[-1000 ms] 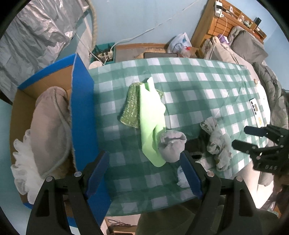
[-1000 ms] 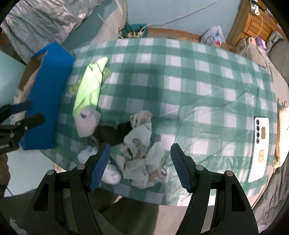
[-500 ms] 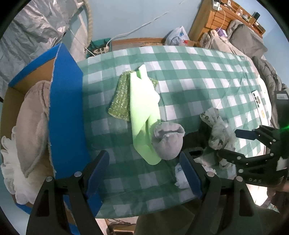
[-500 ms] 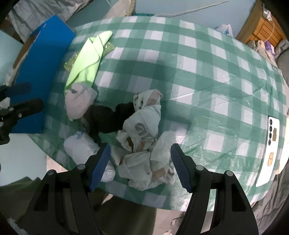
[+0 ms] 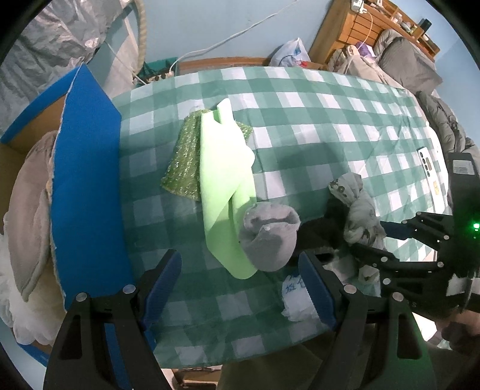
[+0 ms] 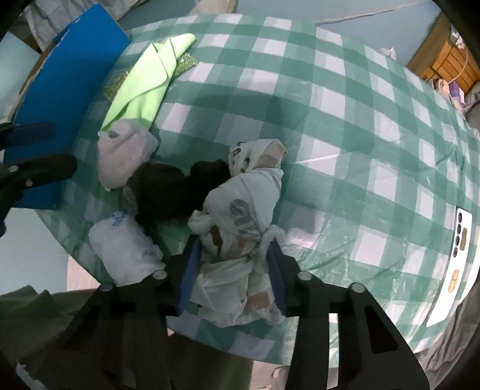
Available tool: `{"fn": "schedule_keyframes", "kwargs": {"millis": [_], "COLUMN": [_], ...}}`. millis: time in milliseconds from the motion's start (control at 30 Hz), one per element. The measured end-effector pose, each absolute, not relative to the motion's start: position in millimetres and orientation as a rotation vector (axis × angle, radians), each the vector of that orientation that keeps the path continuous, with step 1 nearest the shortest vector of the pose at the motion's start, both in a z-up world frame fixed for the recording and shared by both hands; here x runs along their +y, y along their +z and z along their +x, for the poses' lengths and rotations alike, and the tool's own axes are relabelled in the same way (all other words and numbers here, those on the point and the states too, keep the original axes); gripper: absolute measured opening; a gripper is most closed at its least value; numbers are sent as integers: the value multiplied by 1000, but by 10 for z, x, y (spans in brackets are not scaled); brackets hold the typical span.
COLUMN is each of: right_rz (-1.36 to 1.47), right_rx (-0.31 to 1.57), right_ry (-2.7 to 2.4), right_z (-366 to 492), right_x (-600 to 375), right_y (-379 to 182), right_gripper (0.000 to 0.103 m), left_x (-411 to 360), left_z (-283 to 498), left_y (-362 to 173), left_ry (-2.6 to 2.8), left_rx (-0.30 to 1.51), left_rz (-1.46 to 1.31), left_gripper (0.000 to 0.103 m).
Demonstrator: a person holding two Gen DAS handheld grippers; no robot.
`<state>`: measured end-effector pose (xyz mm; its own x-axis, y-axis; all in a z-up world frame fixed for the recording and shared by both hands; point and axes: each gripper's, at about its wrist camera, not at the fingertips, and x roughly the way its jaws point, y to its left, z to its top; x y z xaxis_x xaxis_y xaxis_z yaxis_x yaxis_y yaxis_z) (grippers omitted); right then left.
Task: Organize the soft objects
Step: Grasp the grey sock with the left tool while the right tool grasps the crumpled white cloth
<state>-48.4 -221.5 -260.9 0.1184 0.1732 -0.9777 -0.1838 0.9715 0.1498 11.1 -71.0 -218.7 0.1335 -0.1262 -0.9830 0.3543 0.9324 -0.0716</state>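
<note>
On the green checked tablecloth [image 5: 315,126] lie a light green cloth [image 5: 225,180] over a glittery green one [image 5: 183,168], a grey rolled bundle [image 5: 270,237], a black cloth [image 6: 168,189], a white packet [image 6: 123,243] and a white patterned cloth bundle [image 6: 240,210]. My left gripper [image 5: 240,270] hangs open above the table's near edge, with the grey bundle just beyond its tips. My right gripper [image 6: 234,264] points down, and its jaws are closing with the near end of the white patterned cloth squeezed between the blue pads [image 6: 190,264].
A blue cardboard box [image 5: 87,180] stands at the table's left end, holding a grey cushion [image 5: 27,210] and white frilly fabric. A white phone [image 6: 459,234] lies near the right edge. Grey bedding and a wooden shelf [image 5: 360,27] are behind.
My right gripper has come down onto the white patterned cloth and its jaws have narrowed around it. My left gripper has sunk a little toward the grey bundle, still open.
</note>
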Motion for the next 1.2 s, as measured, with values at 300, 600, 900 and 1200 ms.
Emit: {"fn": "schedule_keyframes", "kwargs": {"millis": [300, 600, 900, 1200], "right_rz": [28, 48, 48, 48], "right_rx": [1377, 1365, 1361, 1347], "right_ry": [228, 220, 230, 251], "right_z": [-407, -292, -244, -189], "right_x": [-2438, -2553, -2628, -2621], "right_y": [-2464, -2381, -2334, -2294], "right_gripper": [35, 35, 35, 35], "left_x": [-856, -950, -974, -941], "left_z": [190, 266, 313, 224], "left_y": [-2261, -2456, -2588, -2469], "left_ry": [-360, -346, -336, -354], "left_rx": [1408, 1450, 1486, 1453], "left_rz": [198, 165, 156, 166], "left_gripper": [87, 87, 52, 30]}}
